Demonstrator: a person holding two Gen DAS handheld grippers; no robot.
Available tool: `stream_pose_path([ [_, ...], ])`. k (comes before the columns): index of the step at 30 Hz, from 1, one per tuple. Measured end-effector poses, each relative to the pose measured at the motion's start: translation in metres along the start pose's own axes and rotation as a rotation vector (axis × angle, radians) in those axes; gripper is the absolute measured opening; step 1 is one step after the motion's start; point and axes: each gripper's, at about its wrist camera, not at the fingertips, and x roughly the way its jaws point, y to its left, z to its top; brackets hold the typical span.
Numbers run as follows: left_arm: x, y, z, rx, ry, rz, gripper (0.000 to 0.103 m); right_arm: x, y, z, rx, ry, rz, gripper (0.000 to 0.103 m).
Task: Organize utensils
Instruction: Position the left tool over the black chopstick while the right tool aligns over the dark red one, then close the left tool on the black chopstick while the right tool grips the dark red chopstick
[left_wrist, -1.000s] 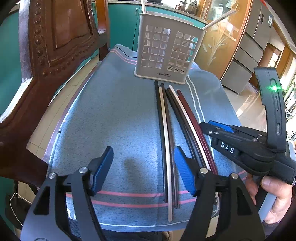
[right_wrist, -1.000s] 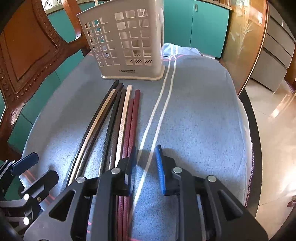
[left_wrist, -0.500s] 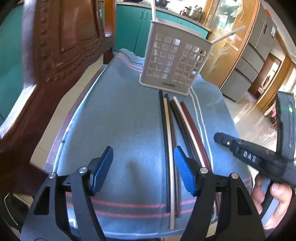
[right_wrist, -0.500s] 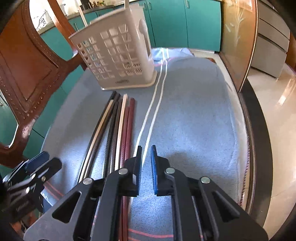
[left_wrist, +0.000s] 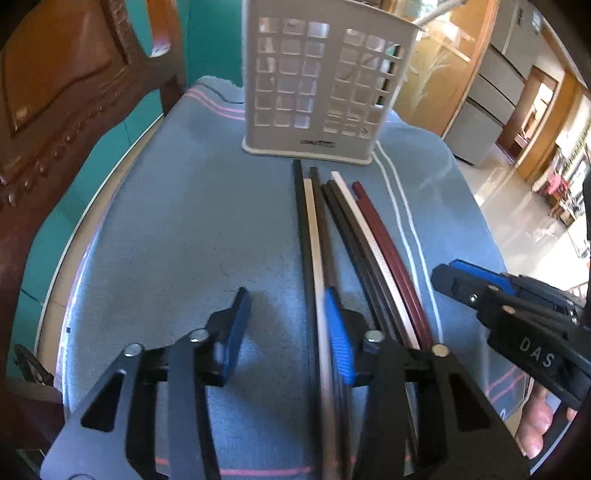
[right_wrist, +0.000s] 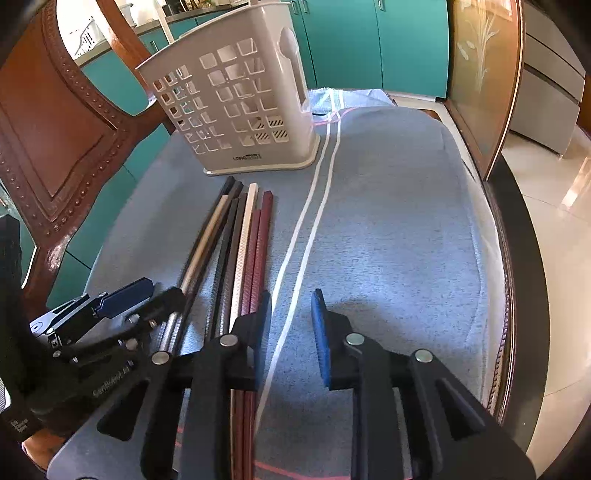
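Several chopsticks (left_wrist: 351, 236) in black, cream and dark red lie side by side on a blue-grey cloth (left_wrist: 192, 229), also in the right wrist view (right_wrist: 240, 240). A beige perforated utensil holder (left_wrist: 321, 88) stands upright beyond their far ends (right_wrist: 236, 107). My left gripper (left_wrist: 286, 332) is open and empty, low over the cloth, its right finger (left_wrist: 338, 343) over the leftmost chopsticks. My right gripper (right_wrist: 291, 325) is open and empty, just right of the red chopsticks, over two white stripes (right_wrist: 306, 221).
A carved wooden chair back (left_wrist: 55, 110) rises at the left of the table (right_wrist: 55, 129). Teal cabinets (right_wrist: 388, 37) and a wooden screen (right_wrist: 480, 74) stand behind. The table's dark edge (right_wrist: 517, 295) runs along the right.
My left gripper has moved forward and right, so its right finger now lies over the leftmost chopsticks. My right gripper has opened from nearly shut and moved forward.
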Motion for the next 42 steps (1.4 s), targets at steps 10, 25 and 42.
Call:
stream_pose_path([
  [10, -0.019, 0.031, -0.011, -0.085, 0.031, 0.019, 0.016, 0.0, 0.004, 0.007, -0.027, -0.012, 0.021, 0.029],
  [25, -0.03, 0.033, 0.014, -0.08, -0.031, -0.003, 0.031, 0.076, 0.032, 0.086, -0.085, 0.038, -0.063, 0.018],
  [42, 0.054, 0.005, 0.102, 0.034, 0.067, 0.101, 0.05, 0.047, -0.004, 0.049, -0.182, 0.033, -0.083, 0.014],
])
